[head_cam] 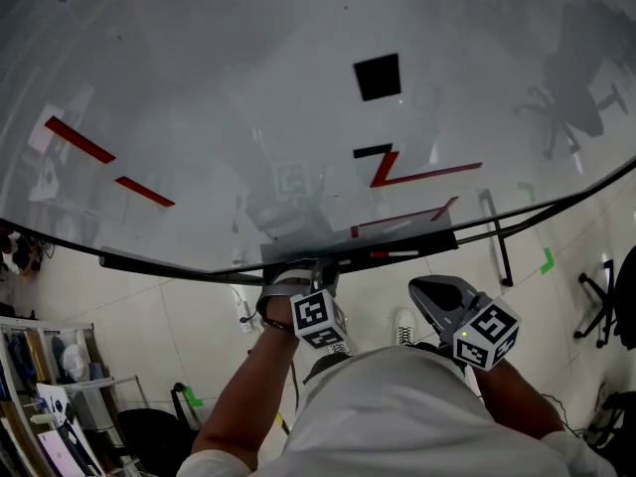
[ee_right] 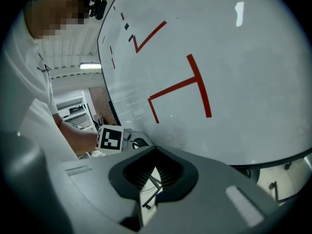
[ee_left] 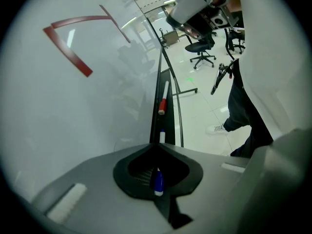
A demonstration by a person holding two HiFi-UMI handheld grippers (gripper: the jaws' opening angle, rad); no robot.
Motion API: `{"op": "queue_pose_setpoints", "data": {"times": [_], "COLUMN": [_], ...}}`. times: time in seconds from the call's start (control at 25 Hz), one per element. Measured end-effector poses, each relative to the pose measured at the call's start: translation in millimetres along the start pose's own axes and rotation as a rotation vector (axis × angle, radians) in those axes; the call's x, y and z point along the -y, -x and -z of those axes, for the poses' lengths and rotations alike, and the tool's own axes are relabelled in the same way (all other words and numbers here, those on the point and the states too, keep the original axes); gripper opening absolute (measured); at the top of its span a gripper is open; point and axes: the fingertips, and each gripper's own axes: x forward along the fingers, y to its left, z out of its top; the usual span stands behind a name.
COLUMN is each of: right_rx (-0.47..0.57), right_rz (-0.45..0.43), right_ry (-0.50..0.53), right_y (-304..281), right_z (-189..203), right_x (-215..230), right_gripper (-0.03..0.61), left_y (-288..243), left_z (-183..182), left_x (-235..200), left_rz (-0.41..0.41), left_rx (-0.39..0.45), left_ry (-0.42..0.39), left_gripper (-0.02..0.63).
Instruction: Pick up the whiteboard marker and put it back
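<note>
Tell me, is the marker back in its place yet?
Nearly, I think. Done: the left gripper has its fingers shut on the blue marker. In hand: it holds the marker right at the tray under the whiteboard, near a red marker lying there. Left: let go so it rests on the tray. The right gripper holds nothing.

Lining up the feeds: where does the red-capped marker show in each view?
Head view: the red-capped marker lies on the tray under the board, right of centre.
Left gripper view: on the tray, straight ahead of the blue marker in the jaws, at.
Right gripper view: not in it.
Shared landmark: the whiteboard.
</note>
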Motion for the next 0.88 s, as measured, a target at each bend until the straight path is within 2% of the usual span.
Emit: {"op": "queue_pose_setpoints", "data": {"times": [0.48,0.64,0.88], "right_rx": [-0.008,-0.01,-0.014], "right_rz": [-0.028,-0.039,-0.044], "right_ry": [0.012,0.006,0.012], "right_y": [-7.3,-9.5,-11.5], "right_z": [-1.4,1.3,0.4], "right_x": [-7.1,-8.7,-10.1], "right_gripper": [0.002,0.002,0.002], "left_y": [32.9,44.1,62.3], "left_z": [-11.5,-17.2,-28.1], "left_x": [-4.3,-2.3,-3.1], "left_rz": [-0.011,0.016,0.036], "left_rx": [0.125,0.191,0.299], "left_ry": [0.261,0.381,0.514], "left_gripper": [0.017,0.017,0.017]}}
